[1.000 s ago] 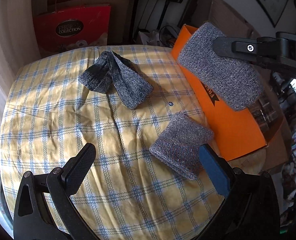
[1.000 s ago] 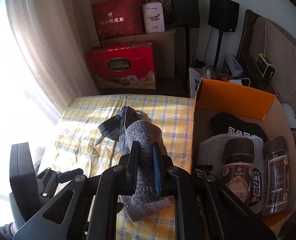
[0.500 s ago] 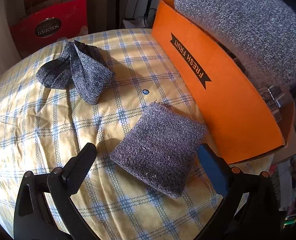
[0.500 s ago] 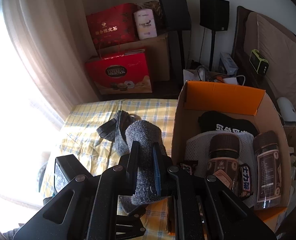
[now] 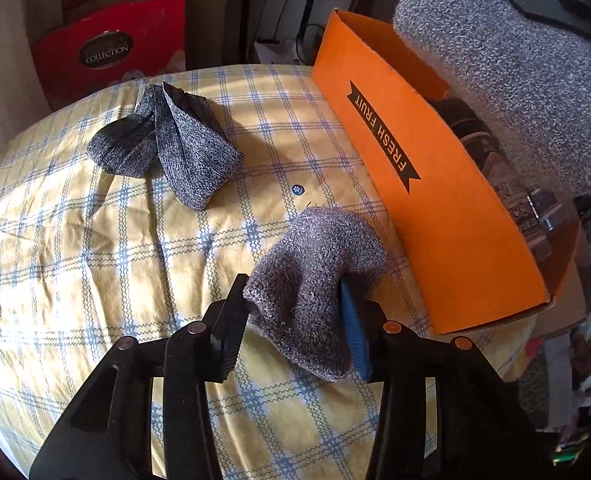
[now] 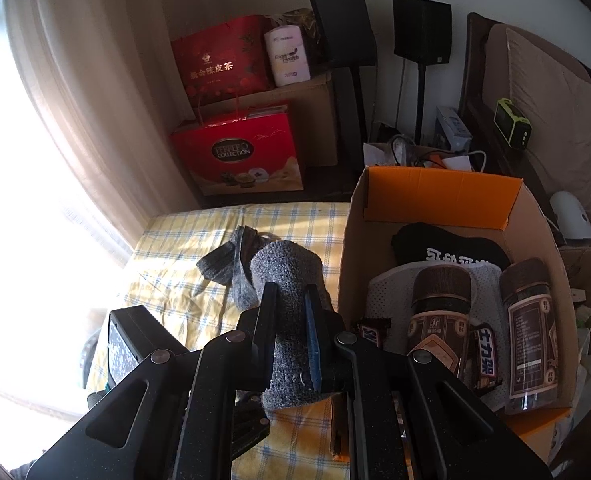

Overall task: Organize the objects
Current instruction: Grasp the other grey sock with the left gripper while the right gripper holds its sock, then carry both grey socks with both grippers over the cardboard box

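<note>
A second ago my left gripper [image 5: 295,312] stood wide over the yellow checked cloth [image 5: 95,240] with the folded grey sock [image 5: 315,280] lying flat ahead of it. Now the jaws are closing, and the sock is bunched up between them, its knit humped and creased where the pads press its sides. I judge that the pick is all but made, and this sock can follow into the orange box [image 5: 435,200] once I lift it.

The sock lies just beside the box's long wall, on the cloth side, with the box's lettered face close to its right. The darker pair of socks [image 5: 163,144] lies well apart from the box, farther out on the cloth and untouched.

My right gripper [image 6: 291,332] is clamped tight on the other grey sock [image 6: 287,280], which hangs clear of the cloth, beside the box's near wall rather than over its inside.
</note>
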Demonstrator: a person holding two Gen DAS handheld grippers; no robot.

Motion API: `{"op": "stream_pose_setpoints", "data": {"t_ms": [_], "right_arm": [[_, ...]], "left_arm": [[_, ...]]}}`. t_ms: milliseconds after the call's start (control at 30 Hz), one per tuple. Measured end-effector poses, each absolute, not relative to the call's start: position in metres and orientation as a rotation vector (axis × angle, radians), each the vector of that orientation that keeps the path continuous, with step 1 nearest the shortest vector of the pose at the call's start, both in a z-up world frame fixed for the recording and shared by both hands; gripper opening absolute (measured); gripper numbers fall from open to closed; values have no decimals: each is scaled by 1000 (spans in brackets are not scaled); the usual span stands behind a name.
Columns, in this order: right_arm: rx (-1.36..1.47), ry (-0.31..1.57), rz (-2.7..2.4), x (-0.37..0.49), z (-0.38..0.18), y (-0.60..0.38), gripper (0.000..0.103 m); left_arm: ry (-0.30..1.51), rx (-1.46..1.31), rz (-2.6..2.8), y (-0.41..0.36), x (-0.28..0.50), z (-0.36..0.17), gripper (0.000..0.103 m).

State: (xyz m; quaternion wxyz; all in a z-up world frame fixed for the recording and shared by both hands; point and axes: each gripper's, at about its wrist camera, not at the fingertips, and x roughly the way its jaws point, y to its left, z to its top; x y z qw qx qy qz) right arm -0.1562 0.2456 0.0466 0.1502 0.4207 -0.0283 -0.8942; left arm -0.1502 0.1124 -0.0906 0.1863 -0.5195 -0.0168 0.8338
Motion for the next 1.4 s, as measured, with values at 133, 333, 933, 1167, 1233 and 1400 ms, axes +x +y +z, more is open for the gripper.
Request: {"op": "stream_pose_setpoints", "data": {"t_ms": [133, 333, 933, 1167, 1233, 1400], "right_arm": [[1186, -93, -2583, -153, 56, 250, 12], [1176, -130, -2615, -149, 63, 268, 12], [1239, -212, -2735, -140, 60, 351, 12], [1286, -248, -2765, -140, 47, 381, 12], [1297, -261, -2771, -141, 42, 387, 12], [1330, -291, -2781, -144, 27, 399, 13]], "left_arm": [[-59, -1430, 2382, 107, -143, -71, 28], [-127, -1314, 2461, 93, -136, -22, 28], [-184, -1208, 2436, 150, -138, 26, 29], [-223, -1243, 2412, 171, -142, 16, 29], [-213, -1243, 2411, 178, -143, 15, 30], [-193, -1250, 2407, 197, -145, 10, 30]]}}
